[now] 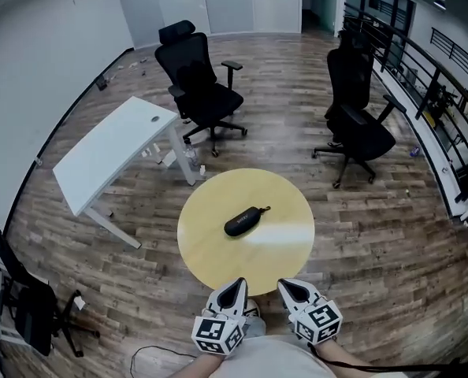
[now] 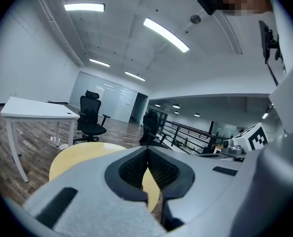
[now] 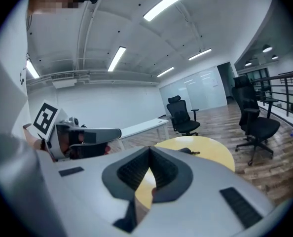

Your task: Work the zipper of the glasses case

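The glasses case (image 1: 244, 221) lies about the middle of the round yellow surface (image 1: 206, 250). It is a black, elongated pouch set on a slant, with its lower end toward the near left and a short tab sticking out of its far right end. Neither hand-held gripper touches it. The left hand-held gripper (image 1: 237, 283) and the right hand-held gripper (image 1: 286, 285) are held side by side close to the person's body at the near rim of the surface. Both point toward the case, which lies ahead of them and well apart from both tips. In the left gripper view the left hand-held gripper (image 2: 148, 152) has its jaws pressed together at the tips with nothing between them. Only the yellow surface (image 2: 82, 154) shows through the gap behind the tips, and the case cannot be seen there. In the right gripper view the right hand-held gripper (image 3: 149, 152) is likewise pressed together and empty. The case (image 3: 187, 150) shows as a small dark shape on the surface (image 3: 215, 149), beyond and to the right of the tips. On the wooden floor (image 1: 376, 227) round the surface stand a white desk (image 1: 112, 152) to the far left and two black chairs (image 1: 202, 85) (image 1: 360, 120) farther off.
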Demonstrator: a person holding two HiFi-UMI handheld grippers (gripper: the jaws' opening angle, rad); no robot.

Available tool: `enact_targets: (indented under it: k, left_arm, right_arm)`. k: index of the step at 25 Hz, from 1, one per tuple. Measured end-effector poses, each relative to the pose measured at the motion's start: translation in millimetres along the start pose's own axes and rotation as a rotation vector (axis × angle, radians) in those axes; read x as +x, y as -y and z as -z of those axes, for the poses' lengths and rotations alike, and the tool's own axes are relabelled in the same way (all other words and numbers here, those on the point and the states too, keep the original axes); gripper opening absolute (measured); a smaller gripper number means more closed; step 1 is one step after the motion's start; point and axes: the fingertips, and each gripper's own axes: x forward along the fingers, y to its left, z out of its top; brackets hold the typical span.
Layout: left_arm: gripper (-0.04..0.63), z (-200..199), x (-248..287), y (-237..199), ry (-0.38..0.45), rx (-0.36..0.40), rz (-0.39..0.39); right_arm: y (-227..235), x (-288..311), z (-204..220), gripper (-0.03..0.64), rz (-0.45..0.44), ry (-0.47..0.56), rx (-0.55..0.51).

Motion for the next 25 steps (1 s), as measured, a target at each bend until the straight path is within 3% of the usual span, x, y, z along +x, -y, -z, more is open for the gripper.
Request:
enact_targets:
  k: [4, 12, 20, 25]
  left_arm:
    - [0.003, -15.7, 29.2, -26.2, -0.008, -0.015, -0.020]
    - [0.003, -33.2, 63.8, -40.7, 0.006, -0.019, -0.075]
    - [0.003, -37.6, 81.8, -55.9, 0.011, -0.048, -0.125]
    - [0.003, -18.8, 90.9, -73.3, -0.036, -0.068, -0.159]
  right_arm:
    - [4.5, 46.4, -30.7, 0.003, -0.052, 0.021, 0.005]
    - [18.6, 79.2, -53.0, 0.003, -0.214, -0.015, -0.072]
    - [44.3, 98.6, -46.3, 0.003, -0.227, -0.062, -0.070]
    - [78.9, 118.7, -41.4, 0.002, -0.198, -0.093, -0.128]
